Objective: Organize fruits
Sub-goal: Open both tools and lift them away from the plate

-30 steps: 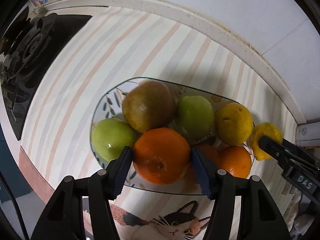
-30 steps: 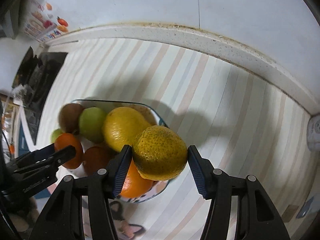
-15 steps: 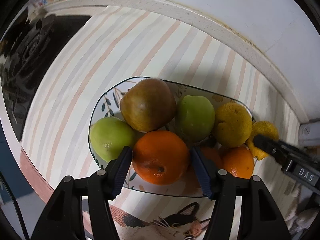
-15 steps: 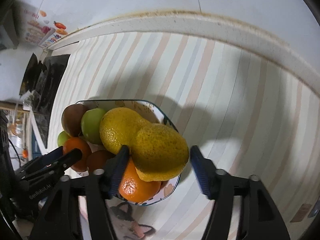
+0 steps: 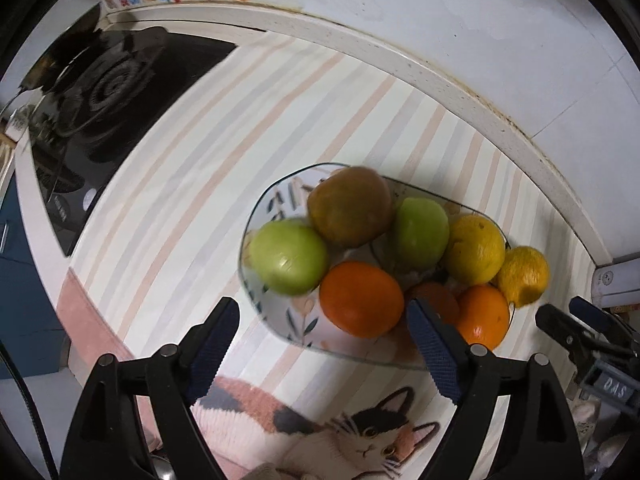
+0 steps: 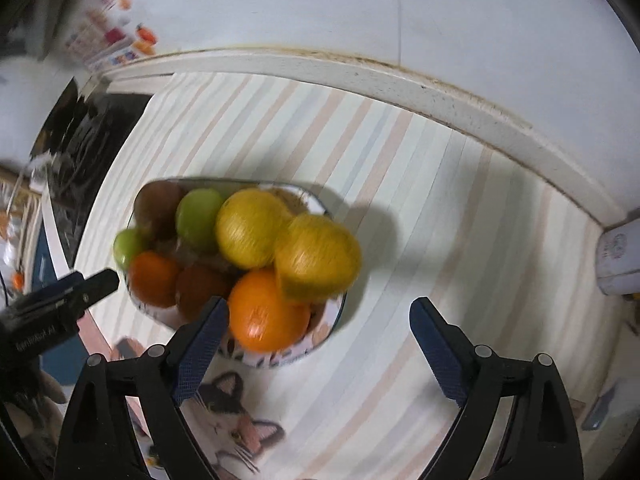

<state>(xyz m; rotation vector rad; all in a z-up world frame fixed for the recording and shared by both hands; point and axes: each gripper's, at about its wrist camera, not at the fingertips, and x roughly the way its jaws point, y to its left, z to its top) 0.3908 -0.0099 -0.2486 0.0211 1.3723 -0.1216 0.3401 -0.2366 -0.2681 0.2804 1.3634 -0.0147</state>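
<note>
A glass plate with a leaf pattern holds several fruits: two green apples, a brown pear-like fruit, oranges and two yellow citrus fruits. The plate also shows in the right wrist view, where one yellow citrus rests at its right end. My left gripper is open and empty, just short of the near orange. My right gripper is open and empty, drawn back from the plate's right end; an orange lies near its left finger.
The plate stands on a striped mat with a cat print at the near edge. A black gas hob lies to the left. A white ledge and wall run behind. A white socket box is at the right.
Both grippers have opened and pulled back. The left has let go of the orange, the right has let go of the yellow citrus, which now rests on the plate.
</note>
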